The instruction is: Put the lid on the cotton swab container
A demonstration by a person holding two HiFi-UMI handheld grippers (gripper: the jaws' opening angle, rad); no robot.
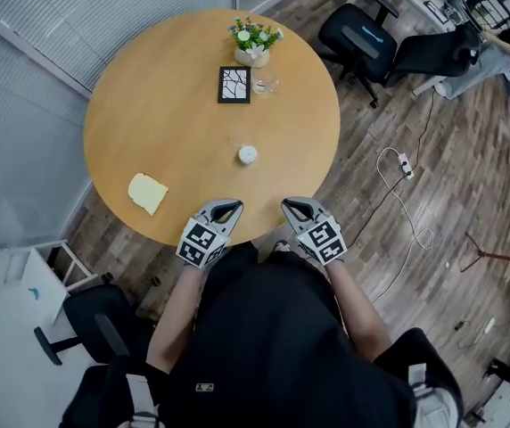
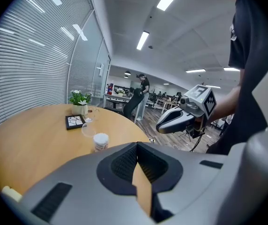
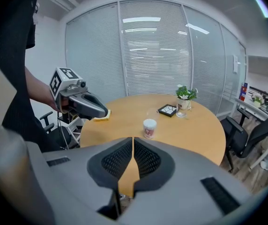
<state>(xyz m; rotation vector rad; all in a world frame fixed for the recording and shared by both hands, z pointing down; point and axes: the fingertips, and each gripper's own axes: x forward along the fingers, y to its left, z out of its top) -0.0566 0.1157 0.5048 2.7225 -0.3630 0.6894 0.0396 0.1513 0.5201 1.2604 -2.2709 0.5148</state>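
Observation:
The cotton swab container (image 1: 248, 155) is a small white tub that stands open near the middle of the round wooden table (image 1: 148, 105). It shows too in the left gripper view, container (image 2: 100, 142), and in the right gripper view, container (image 3: 149, 128). Its clear lid (image 2: 88, 128) lies on the table just behind it, lid (image 3: 152, 112). My left gripper (image 1: 222, 212) and right gripper (image 1: 298, 209) hang side by side at the table's near edge, short of the container. Both are shut with nothing in them: left gripper (image 2: 137, 144), right gripper (image 3: 133, 138).
At the far side of the table stand a potted plant (image 1: 254, 43), a black-framed tile (image 1: 234, 85) and a drinking glass (image 1: 265, 85). A yellow cloth (image 1: 148, 193) lies at the near left. Office chairs (image 1: 353, 34) and a floor cable (image 1: 402, 194) are to the right.

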